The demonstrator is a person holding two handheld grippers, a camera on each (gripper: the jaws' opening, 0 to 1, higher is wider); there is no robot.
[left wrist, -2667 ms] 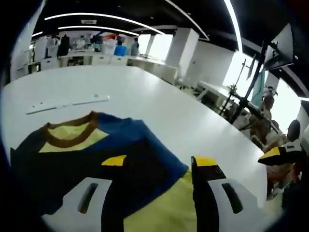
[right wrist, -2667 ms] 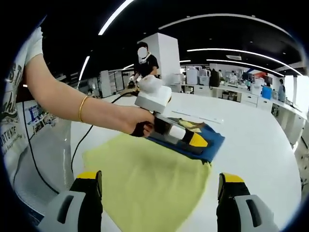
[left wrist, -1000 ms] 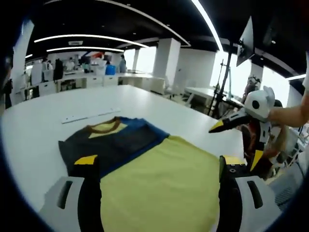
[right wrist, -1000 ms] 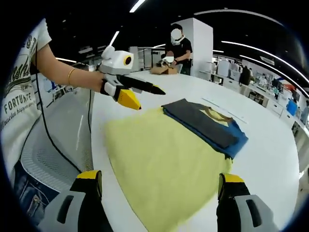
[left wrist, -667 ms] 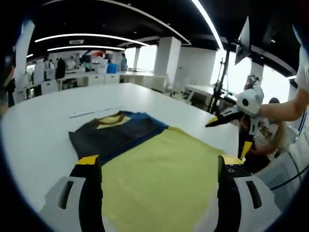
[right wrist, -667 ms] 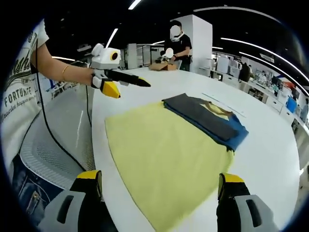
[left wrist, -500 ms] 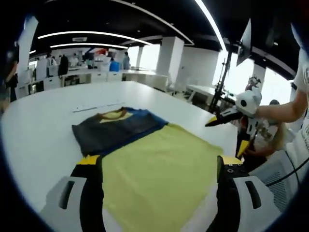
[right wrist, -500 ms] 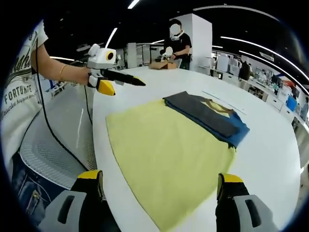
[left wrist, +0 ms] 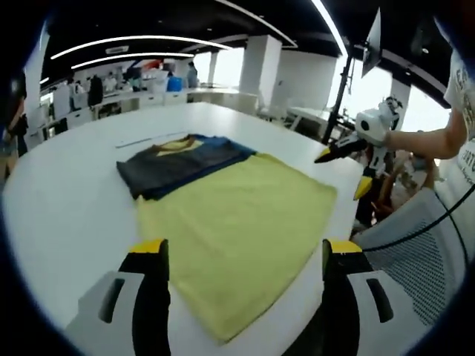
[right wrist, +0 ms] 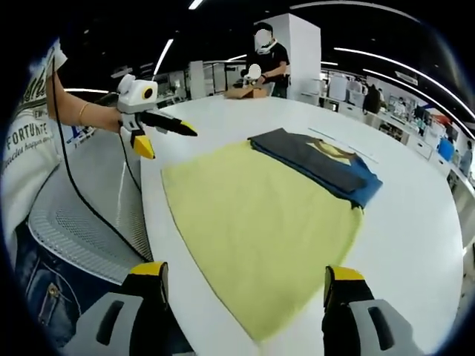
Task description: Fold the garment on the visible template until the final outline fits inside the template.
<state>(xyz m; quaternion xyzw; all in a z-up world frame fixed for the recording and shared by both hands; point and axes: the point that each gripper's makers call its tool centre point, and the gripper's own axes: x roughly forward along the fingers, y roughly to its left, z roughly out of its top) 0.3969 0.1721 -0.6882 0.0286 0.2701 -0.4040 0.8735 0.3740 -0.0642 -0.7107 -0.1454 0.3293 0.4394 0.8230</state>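
A folded garment (left wrist: 178,159), dark grey and blue with a yellow patch and brown collar, lies at the far end of a yellow template cloth (left wrist: 237,215) on the white table (left wrist: 67,215). In the right gripper view the garment (right wrist: 319,167) rests on the cloth's (right wrist: 252,215) far right part. My left gripper (left wrist: 245,248) is open and empty, hovering over the cloth's near edge. My right gripper (right wrist: 245,271) is also open and empty at the cloth's near corner. Each gripper appears in the other view, hand-held off the table's edge: right gripper (left wrist: 349,167), left gripper (right wrist: 159,133).
A thin white strip (left wrist: 148,139) lies on the table beyond the garment. A mesh chair (right wrist: 82,215) stands by the table's edge, with a cable hanging near it. A person (right wrist: 267,59) stands at the far end beside a cardboard box (right wrist: 249,90).
Both grippers have drawn back from the garment toward the table's edge. The left gripper, earlier down at the garment, is now clear of it. The garment stays folded.
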